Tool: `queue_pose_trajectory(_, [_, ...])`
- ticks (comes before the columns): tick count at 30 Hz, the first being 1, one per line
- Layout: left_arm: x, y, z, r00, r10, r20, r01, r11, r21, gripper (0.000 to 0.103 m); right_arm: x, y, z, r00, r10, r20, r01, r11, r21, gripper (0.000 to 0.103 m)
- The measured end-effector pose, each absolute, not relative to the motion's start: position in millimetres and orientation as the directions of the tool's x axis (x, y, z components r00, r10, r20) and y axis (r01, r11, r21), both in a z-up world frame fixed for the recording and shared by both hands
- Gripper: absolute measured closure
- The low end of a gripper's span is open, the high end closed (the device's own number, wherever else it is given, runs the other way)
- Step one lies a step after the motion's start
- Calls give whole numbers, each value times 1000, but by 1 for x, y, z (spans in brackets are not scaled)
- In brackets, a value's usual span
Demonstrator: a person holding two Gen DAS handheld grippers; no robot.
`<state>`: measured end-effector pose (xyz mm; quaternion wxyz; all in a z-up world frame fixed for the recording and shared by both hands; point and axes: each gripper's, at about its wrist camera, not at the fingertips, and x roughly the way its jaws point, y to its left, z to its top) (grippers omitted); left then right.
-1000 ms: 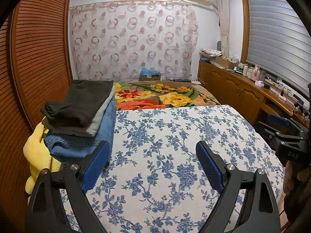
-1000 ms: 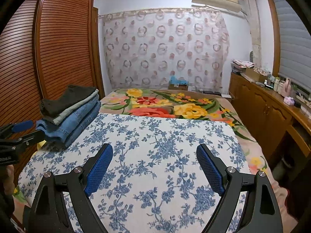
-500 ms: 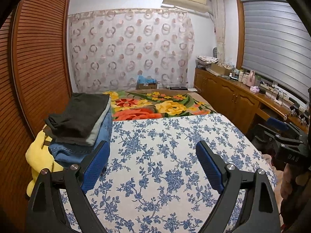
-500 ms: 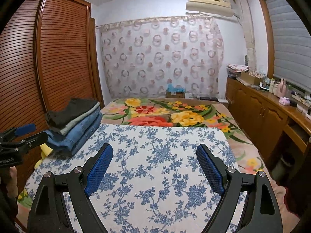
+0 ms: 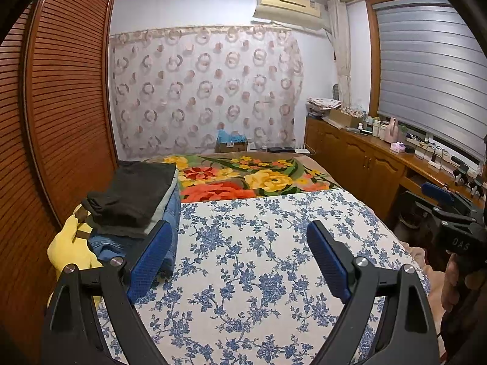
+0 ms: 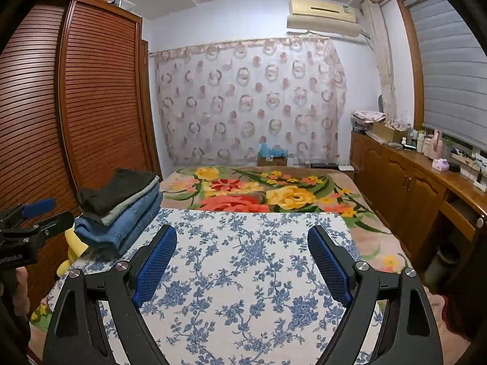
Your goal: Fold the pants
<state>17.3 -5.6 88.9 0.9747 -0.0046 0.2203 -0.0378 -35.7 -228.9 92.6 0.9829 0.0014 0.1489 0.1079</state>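
Both cameras look forward over the bed's blue-flowered cloth point(image 5: 258, 261) toward the curtain point(image 5: 207, 91), from above its near end. The left view sits closer to the stack of folded clothes point(image 5: 137, 206); the right view sits further right, and each catches the other's gripper at its edge.

Yellow item point(image 5: 65, 248) half under stack point(image 5: 134, 206).

The right gripper point(image 6: 242, 254) hangs above the blue-flowered sheet point(image 6: 243, 273) with its jaws spread wide and nothing between them. A stack of folded pants point(image 6: 121, 210) sits at the sheet's left edge, beside the left gripper point(image 6: 33, 216).
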Motion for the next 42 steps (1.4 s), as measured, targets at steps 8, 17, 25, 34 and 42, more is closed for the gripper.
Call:
queue_pose_trajectory(8, [16, -3, 90, 899, -73, -432, 68, 997, -29, 13, -31, -228, 88, 931, 211, -298, -212, 977, 30, 14])
queue_pose_trajectory(17, [16, -3, 90, 899, -74, -431, 69, 997, -28, 13, -32, -230, 89, 930, 214, -298, -214, 976, 31, 14])
queue_pose_trajectory(25, [16, -3, 90, 899, -73, -431, 68, 997, -28, 13, -32, -230, 89, 930, 216, -299, -217, 976, 31, 14])
queue_pose_trajectory(34, [16, -3, 90, 899, -74, -431, 69, 997, -29, 13, -31, -231, 89, 929, 216, -300, -217, 976, 33, 14])
queue_pose_trajectory(42, [16, -2, 90, 899, -71, -432, 66, 997, -27, 13, -32, -231, 88, 928, 218, -301, -218, 975, 33, 14])
